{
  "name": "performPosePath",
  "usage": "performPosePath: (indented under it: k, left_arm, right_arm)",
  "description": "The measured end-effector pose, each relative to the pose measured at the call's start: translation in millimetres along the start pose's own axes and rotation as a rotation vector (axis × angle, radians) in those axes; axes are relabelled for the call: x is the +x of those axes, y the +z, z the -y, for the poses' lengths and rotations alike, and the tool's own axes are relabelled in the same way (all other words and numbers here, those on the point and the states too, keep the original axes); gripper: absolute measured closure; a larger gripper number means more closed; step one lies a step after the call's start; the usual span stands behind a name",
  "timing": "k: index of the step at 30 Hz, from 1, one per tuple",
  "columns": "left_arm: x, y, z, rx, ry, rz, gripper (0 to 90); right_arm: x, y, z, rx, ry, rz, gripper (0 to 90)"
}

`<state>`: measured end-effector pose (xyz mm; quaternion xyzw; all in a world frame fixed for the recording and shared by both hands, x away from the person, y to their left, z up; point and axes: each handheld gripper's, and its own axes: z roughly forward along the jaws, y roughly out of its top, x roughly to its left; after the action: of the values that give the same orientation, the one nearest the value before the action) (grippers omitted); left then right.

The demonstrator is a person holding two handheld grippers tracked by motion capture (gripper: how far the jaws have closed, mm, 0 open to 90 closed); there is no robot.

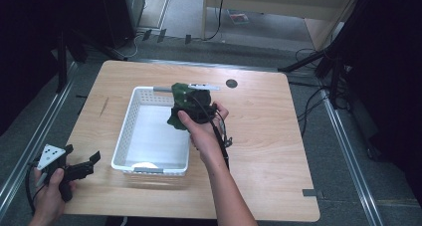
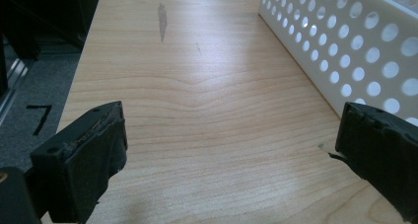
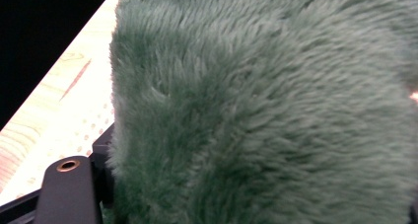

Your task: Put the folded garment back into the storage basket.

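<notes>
A green plush toy (image 1: 179,99) hangs over the far right rim of the white perforated basket (image 1: 125,136). My right gripper (image 1: 193,106) is shut on it, and a hand wraps the gripper from below. In the right gripper view the toy's green fur (image 3: 266,110) presses close to the camera, with one black finger (image 3: 69,187) showing at the bottom left. My left gripper (image 1: 82,155) is held low at the table's near left corner, open, nothing between its jaws. In the left gripper view (image 2: 236,123) it points along the bare wood beside the basket wall (image 2: 345,41).
The wooden table (image 1: 259,146) has bare room right of the basket. A black round grommet (image 1: 231,83) sits near the far edge and a grey tape strip (image 1: 312,192) at the near right. Something small and white (image 1: 144,165) lies in the basket's near end. Stand legs and cables ring the table.
</notes>
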<state>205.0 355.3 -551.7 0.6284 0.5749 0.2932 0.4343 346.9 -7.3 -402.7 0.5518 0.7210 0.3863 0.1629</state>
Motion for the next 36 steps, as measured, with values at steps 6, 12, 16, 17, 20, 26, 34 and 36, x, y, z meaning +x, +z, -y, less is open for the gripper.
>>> performPosePath:
  k: [6,12,16,17,20,26,34,36]
  left_arm:
    - [-0.1,-0.1,0.0,0.001,0.001,0.000,0.3]
    - [0.1,-0.1,0.1,-0.001,0.000,0.002,0.3]
    - [0.1,-0.2,0.1,-0.002,0.000,0.003,0.3]
    - [0.1,-0.3,0.1,-0.001,0.000,0.003,0.3]
    - [0.1,-0.2,0.1,-0.001,0.000,0.003,0.3]
    - [0.2,-0.2,0.1,-0.001,-0.001,0.003,0.3]
    - [0.5,-0.4,0.1,-0.001,-0.001,0.004,0.3]
    - [0.5,-0.4,0.1,-0.001,-0.001,0.005,0.3]
  right_arm:
    - [17.0,8.0,-0.5,0.014,-0.022,-0.018,23.7]
    - [33.2,18.1,1.9,0.025,-0.032,-0.037,23.2]
    - [42.0,27.5,5.6,0.041,-0.032,-0.039,23.1]
    - [44.0,29.8,6.6,0.045,-0.036,-0.041,23.0]
    - [49.6,35.9,9.1,0.053,-0.038,-0.044,22.9]
    - [59.3,50.1,14.2,0.070,-0.035,-0.048,22.8]
    - [73.3,80.8,26.8,0.126,-0.027,-0.033,21.3]
    - [75.7,87.3,29.7,0.143,-0.032,-0.028,20.9]
